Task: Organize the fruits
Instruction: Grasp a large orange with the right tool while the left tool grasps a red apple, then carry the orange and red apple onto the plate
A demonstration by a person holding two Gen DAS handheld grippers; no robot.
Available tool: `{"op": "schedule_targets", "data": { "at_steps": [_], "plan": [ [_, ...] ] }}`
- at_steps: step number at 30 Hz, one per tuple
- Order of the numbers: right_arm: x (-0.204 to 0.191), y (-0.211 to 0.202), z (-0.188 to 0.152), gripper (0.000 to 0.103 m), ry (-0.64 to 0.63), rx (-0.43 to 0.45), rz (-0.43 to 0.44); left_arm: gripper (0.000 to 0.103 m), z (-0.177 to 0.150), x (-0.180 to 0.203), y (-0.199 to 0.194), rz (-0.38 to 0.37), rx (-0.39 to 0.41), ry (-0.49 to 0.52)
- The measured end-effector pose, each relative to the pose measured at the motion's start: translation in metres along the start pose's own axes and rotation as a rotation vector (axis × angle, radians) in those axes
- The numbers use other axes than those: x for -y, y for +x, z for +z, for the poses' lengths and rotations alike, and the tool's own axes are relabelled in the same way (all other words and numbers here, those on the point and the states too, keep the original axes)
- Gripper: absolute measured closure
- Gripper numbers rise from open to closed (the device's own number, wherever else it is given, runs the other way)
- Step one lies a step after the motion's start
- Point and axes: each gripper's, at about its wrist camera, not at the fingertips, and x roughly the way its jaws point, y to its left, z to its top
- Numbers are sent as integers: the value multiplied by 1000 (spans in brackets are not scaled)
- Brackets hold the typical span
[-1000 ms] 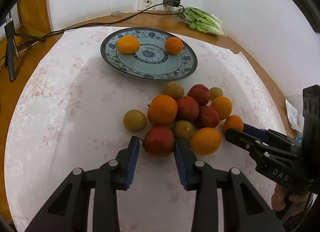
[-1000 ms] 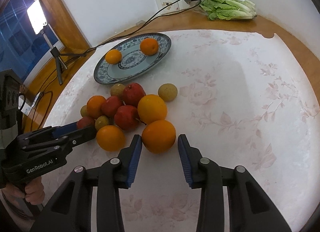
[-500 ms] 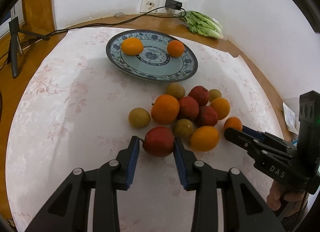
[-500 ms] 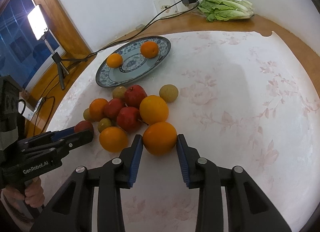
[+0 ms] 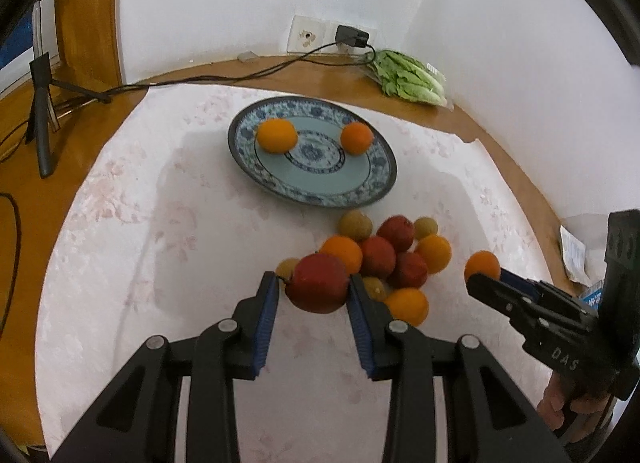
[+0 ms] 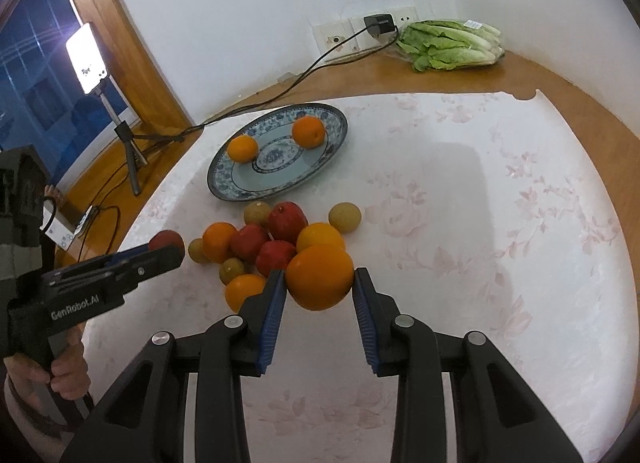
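Observation:
My left gripper [image 5: 314,289] is shut on a red apple [image 5: 318,283] and holds it above the cloth; it also shows in the right wrist view [image 6: 167,241]. My right gripper [image 6: 319,287] is shut on an orange [image 6: 320,277], also lifted; it shows in the left wrist view [image 5: 482,265]. A pile of red apples, oranges and small brownish fruits [image 5: 384,251] lies on the cloth. A blue patterned plate [image 5: 320,191] behind the pile holds two oranges [image 5: 277,135] [image 5: 356,137].
A bag of lettuce [image 6: 452,45] lies at the back by the wall sockets [image 6: 360,29]. A cable [image 5: 224,79] runs along the wooden table edge. A light on a small tripod [image 6: 86,59] stands at the left.
Both grippers closed on their fruits and lifted them off the cloth: the left with the red apple, the right with the orange. Both views rose and pulled back.

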Motion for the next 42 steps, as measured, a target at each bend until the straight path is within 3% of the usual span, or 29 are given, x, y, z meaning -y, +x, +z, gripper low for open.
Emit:
{"op": "schedule_targets", "data": {
  "at_steps": [10, 20, 28, 33, 42],
  "plan": [
    [-17, -8, 20, 68, -50, 1, 17, 67, 33, 1, -5, 13, 17, 21],
    [-31, -8, 56, 68, -117, 13, -26, 67, 68, 11, 11, 54, 38, 76],
    [-35, 21, 82, 68, -125, -8, -23, 67, 75, 5, 48, 71, 12, 73],
    [-33, 49, 87, 68, -104, -23, -1, 67, 75, -5, 67, 81, 12, 53],
    [-27, 86, 90, 68, -121, -44, -38, 67, 79, -14, 86, 76, 9, 52]
  ]
}}
